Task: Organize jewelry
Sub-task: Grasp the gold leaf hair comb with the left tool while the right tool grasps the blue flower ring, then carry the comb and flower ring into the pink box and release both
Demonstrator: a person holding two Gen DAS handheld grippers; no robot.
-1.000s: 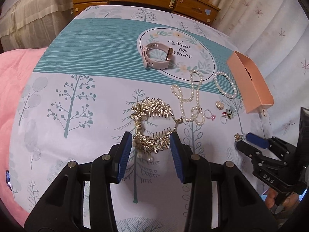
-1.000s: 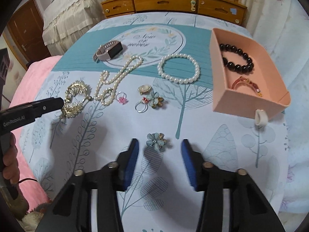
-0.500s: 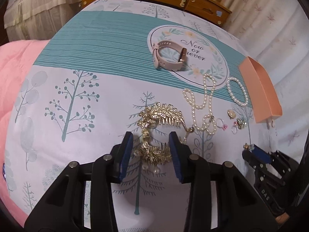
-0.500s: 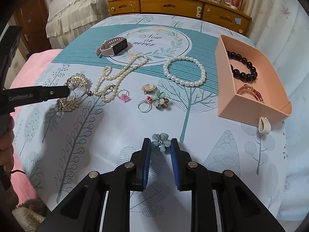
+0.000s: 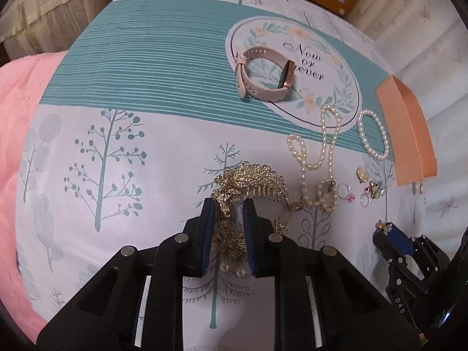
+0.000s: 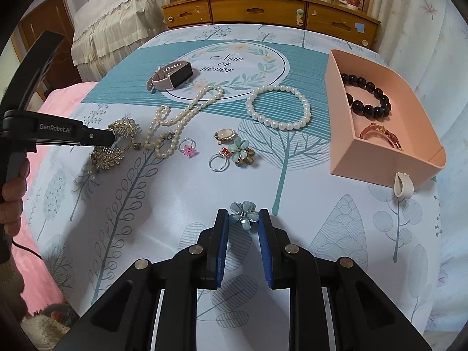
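A: What does the left gripper [image 5: 225, 228] hold?
B: Its jaws are clenched on the gold hair comb [image 5: 242, 193], at lower centre of the left wrist view; the comb's pearl drops hang between the blue pads. In the right wrist view the same comb [image 6: 117, 143] lies at middle left on the tree-print tablecloth [image 6: 321, 204], partly hidden by the left gripper.

A: And the right gripper [image 6: 243, 219]?
B: Its jaws are clenched on the blue flower brooch [image 6: 244, 214], just below frame centre, right at the pad tips.

A: Where is the remaining jewelry?
B: In the right wrist view: a watch [image 6: 172, 76] at upper centre-left; a pearl necklace [image 6: 181, 117] below it; a pearl bracelet [image 6: 278, 106] at centre; below these, a pink-stone ring [image 6: 188, 147], an oval ring [image 6: 224, 135], a silver ring [image 6: 218, 162] and a second flower brooch [image 6: 242, 155], close together.

A: And the pink box [image 6: 380, 161]?
B: At right of frame, holding a dark bead bracelet [image 6: 368, 95] and an amber bracelet [image 6: 380, 136].
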